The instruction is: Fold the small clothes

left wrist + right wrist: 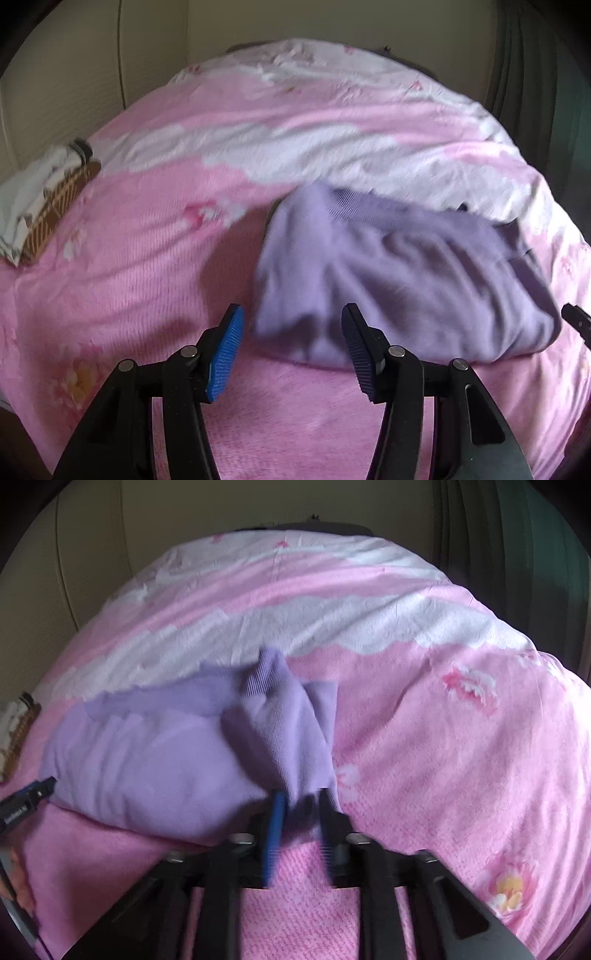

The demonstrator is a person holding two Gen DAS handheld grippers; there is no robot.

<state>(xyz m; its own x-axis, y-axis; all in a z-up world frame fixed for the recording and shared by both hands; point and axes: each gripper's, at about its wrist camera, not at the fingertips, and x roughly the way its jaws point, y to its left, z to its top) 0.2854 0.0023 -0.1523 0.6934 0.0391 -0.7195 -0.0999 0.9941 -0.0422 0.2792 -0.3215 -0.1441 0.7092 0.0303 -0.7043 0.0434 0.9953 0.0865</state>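
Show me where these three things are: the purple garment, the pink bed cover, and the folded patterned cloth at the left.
purple garment (406, 266), left wrist view, middle of its wrinkled body.
pink bed cover (129, 280), left wrist view, bare pink part left of the garment.
folded patterned cloth (37, 199), left wrist view, its white top side.

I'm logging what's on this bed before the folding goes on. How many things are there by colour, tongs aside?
Purple: 1, the garment, lying crumpled on the bedspread.
Pink and white: 1, the floral bedspread under it.
White and brown: 1, a patterned item at the bed's left edge, too blurred to identify.
Total: 3
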